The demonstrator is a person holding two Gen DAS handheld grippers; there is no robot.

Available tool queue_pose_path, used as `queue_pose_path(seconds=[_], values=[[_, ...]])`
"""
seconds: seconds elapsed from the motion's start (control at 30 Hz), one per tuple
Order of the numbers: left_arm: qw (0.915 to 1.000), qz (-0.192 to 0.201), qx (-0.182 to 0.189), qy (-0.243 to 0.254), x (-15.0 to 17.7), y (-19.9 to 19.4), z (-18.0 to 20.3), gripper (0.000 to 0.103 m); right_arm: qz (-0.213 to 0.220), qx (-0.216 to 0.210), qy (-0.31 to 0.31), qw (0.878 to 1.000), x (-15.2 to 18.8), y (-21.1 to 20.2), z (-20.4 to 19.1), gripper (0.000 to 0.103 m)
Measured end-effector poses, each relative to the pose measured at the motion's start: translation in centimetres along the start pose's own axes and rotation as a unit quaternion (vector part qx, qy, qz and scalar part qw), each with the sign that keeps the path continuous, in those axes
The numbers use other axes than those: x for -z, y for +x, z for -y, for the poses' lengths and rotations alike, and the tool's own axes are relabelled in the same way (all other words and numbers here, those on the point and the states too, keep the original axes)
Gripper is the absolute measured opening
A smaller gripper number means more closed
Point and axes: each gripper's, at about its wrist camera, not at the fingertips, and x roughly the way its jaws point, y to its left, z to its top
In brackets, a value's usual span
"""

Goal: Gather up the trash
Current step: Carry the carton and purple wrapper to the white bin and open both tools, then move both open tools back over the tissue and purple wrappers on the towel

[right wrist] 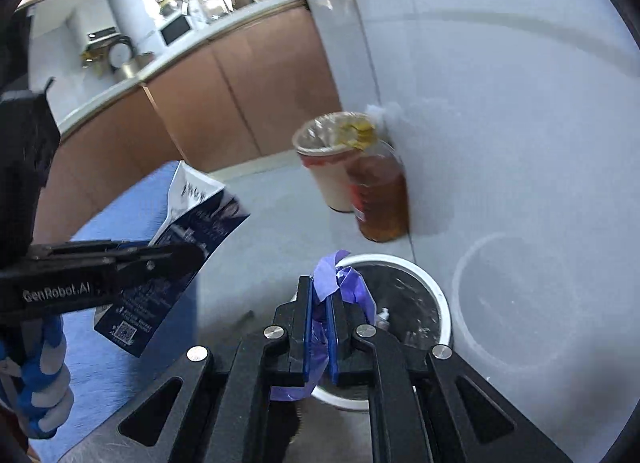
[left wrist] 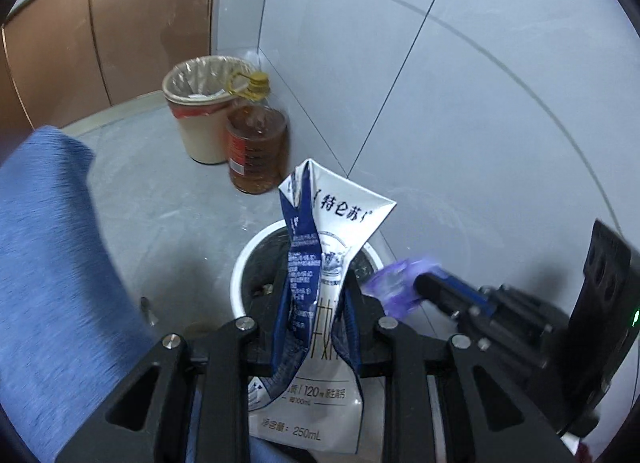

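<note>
Milk carton (left wrist: 316, 295), flattened, white and blue, printed "250mL" and "120", pinched upright in left gripper (left wrist: 312, 295) above white-rimmed bin (left wrist: 240, 263) with dark liner, on grey floor (left wrist: 168, 199) against pale tiled wall (left wrist: 460, 103). Beige lined bin (left wrist: 200, 119) and amber oil bottle (left wrist: 258, 151) touching, further along wall beside brown cabinets (left wrist: 100, 31). Crumpled purple wrapper (right wrist: 340, 287) clamped in right gripper (right wrist: 320, 327) over same rim; "GenRobot.AI" legible on left gripper's side.
</note>
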Motion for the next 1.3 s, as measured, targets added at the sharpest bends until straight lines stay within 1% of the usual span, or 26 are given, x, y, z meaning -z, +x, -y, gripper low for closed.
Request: queue_pose_path(seconds=[0.17,0.27,0.33,0.5,0.57,0.63,0.73,0.8,0.93,0.97,1.13,1.2,1.23,1.3], values=[[0.9994,-0.019,0.011,-0.027,-1.1,4.4,0.0,0.025,-0.017,0.017,0.012,1.000,0.1,2.7,2.0,0.008],[0.9990,-0.028,0.013,-0.033,-1.2,6.0,-0.2,0.035,-0.025,0.027,0.020,0.999,0.3,3.9,2.9,0.008],[0.9988,-0.030,0.014,-0.036,-1.1,6.5,-0.4,0.036,-0.029,0.029,0.026,0.999,0.6,4.3,3.2,0.011],[0.9987,-0.027,0.013,-0.042,-1.0,6.2,-1.0,0.036,-0.032,0.027,0.032,0.999,1.3,4.3,3.1,0.023],[0.9987,-0.023,0.009,-0.044,-1.0,5.6,-1.3,0.036,-0.032,0.026,0.034,0.999,1.5,4.1,3.0,0.025],[0.9989,-0.015,0.004,-0.045,-0.7,4.4,-1.3,0.036,-0.029,0.023,0.036,0.999,1.6,3.6,2.7,0.027],[0.9989,0.005,-0.004,-0.047,-0.1,1.9,-1.3,0.036,-0.022,0.019,0.033,0.999,1.4,2.5,1.7,0.033],[0.9985,0.022,-0.009,-0.050,0.5,-0.1,-1.4,0.036,-0.015,0.017,0.029,0.999,1.3,1.5,0.9,0.039],[0.9960,0.061,-0.020,-0.062,2.1,-4.7,-1.8,0.036,0.000,0.011,0.020,1.000,1.0,-0.5,-0.9,0.046],[0.9951,0.070,-0.025,-0.064,2.5,-5.8,-1.8,0.036,0.004,0.009,0.016,1.000,0.8,-1.1,-1.5,0.049],[0.9858,0.134,-0.057,-0.083,5.8,-12.2,-2.8,0.036,0.030,-0.004,-0.009,0.999,0.4,-4.5,-5.0,0.062],[0.9792,0.163,-0.076,-0.093,7.5,-15.1,-3.5,0.036,0.042,-0.008,-0.022,0.999,0.3,-5.9,-6.6,0.071],[0.9767,0.173,-0.084,-0.096,8.1,-16.0,-3.8,0.036,0.047,-0.010,-0.028,0.998,0.2,-6.4,-7.3,0.074],[0.9689,0.197,-0.106,-0.106,9.4,-18.6,-4.3,0.036,0.061,-0.015,-0.042,0.997,0.1,-7.7,-9.1,0.081]])
